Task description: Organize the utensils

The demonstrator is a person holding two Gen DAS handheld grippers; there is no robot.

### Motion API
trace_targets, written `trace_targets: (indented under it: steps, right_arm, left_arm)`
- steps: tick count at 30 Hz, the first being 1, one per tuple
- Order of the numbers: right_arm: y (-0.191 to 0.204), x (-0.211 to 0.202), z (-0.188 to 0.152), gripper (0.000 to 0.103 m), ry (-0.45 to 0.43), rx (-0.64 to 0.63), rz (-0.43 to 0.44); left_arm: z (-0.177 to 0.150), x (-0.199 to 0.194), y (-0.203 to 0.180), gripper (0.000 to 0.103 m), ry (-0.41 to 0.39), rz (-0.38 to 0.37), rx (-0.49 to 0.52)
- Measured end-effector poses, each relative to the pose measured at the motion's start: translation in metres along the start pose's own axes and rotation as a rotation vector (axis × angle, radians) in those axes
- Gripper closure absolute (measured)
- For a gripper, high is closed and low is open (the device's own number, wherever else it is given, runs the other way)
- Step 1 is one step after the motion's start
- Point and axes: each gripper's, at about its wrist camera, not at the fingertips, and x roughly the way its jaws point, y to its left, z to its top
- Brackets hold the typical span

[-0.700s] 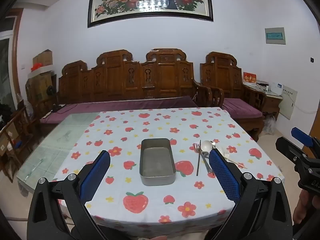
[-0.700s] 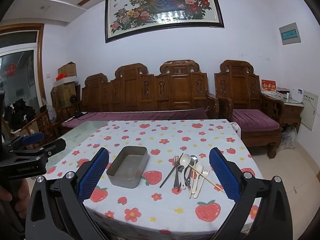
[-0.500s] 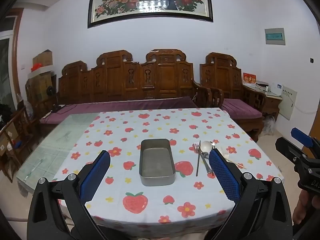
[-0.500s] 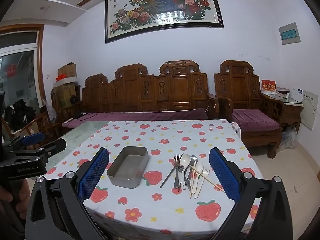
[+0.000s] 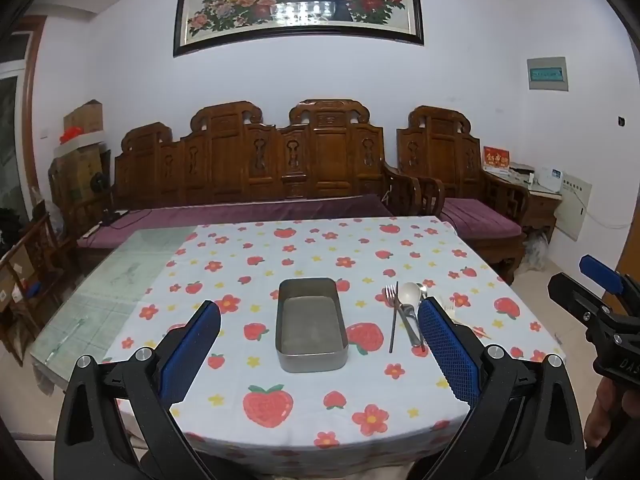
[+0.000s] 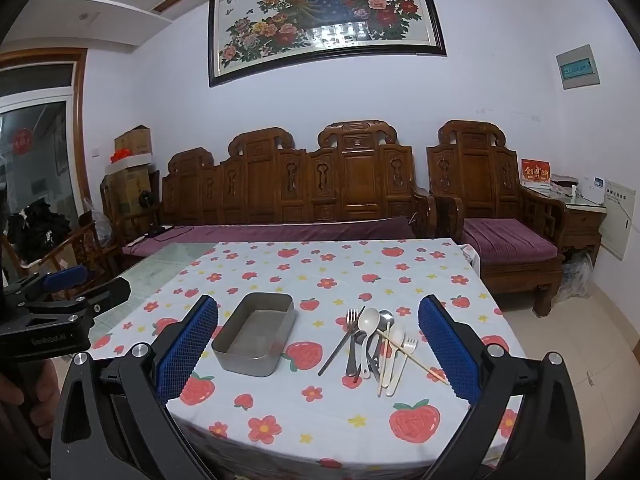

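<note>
The utensils (image 6: 374, 344) lie in a loose heap on the table (image 6: 320, 412), just right of the tin (image 6: 256, 332) and apart from it. I make out a metal fork (image 6: 351, 332), a white spoon (image 6: 366, 328), a second metal spoon partly under it, a dark chopstick (image 6: 340, 348), a pale chopstick (image 6: 412, 356) lying across the heap, and a white plastic fork (image 6: 402, 360). I judge them all light and stiff. The metal ones look smooth and may slip between the pads, and the chopsticks are thin and could roll. Since they cross one another, lifting one may drag its neighbours. I would take each by the middle of its handle, starting with the pale chopstick on top or the dark one at the heap's left edge.

The tin is a shallow rectangular metal box, open-topped and empty; I see only its bare floor.

My right tool (image 6: 318, 344) hangs short of the table, fingers spread wide, nothing between them. My left tool (image 5: 320, 340) is spread just as wide and empty, facing the tin (image 5: 311, 330).
</note>
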Motion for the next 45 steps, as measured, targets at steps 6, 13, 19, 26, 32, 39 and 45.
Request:
trace_targets:
  steps: [6, 13, 19, 26, 32, 39, 45]
  right_arm:
    - [-0.0002, 0.0001, -0.0001, 0.003, 0.000, 0.000, 0.000]
    - [-0.0010, 0.0002, 0.0002, 0.003, 0.000, 0.000, 0.000]
    - [-0.0014, 0.0003, 0.0001, 0.003, 0.000, 0.002, 0.001]
    - [-0.0011, 0.0001, -0.0003, 0.003, 0.000, 0.001, 0.001]
    - [-0.0013, 0.0003, -0.0001, 0.003, 0.000, 0.002, 0.000]
    - [-0.0012, 0.0003, 0.0001, 0.003, -0.001, 0.003, 0.000]
    - [-0.0005, -0.0003, -0.0003, 0.003, 0.000, 0.002, 0.001]
  left_arm:
    - [-0.0001, 0.0000, 0.0001, 0.008, 0.000, 0.001, -0.001]
    - [-0.0001, -0.0001, 0.0001, 0.008, -0.001, -0.001, -0.001]
    - [-0.0002, -0.0001, -0.0001, 0.008, -0.002, 0.000, -0.001]
    - [-0.0002, -0.0003, 0.0000, 0.008, -0.003, 0.000, -0.002]
    - [-0.0003, -0.0001, -0.0048, 0.008, -0.003, -0.001, -0.002]
    - [-0.0004, -0.0001, -0.0056, 0.008, -0.003, 0.000, -0.001]
    - [-0.0004, -0.0004, -0.0057, 0.008, -0.004, -0.001, -0.002]
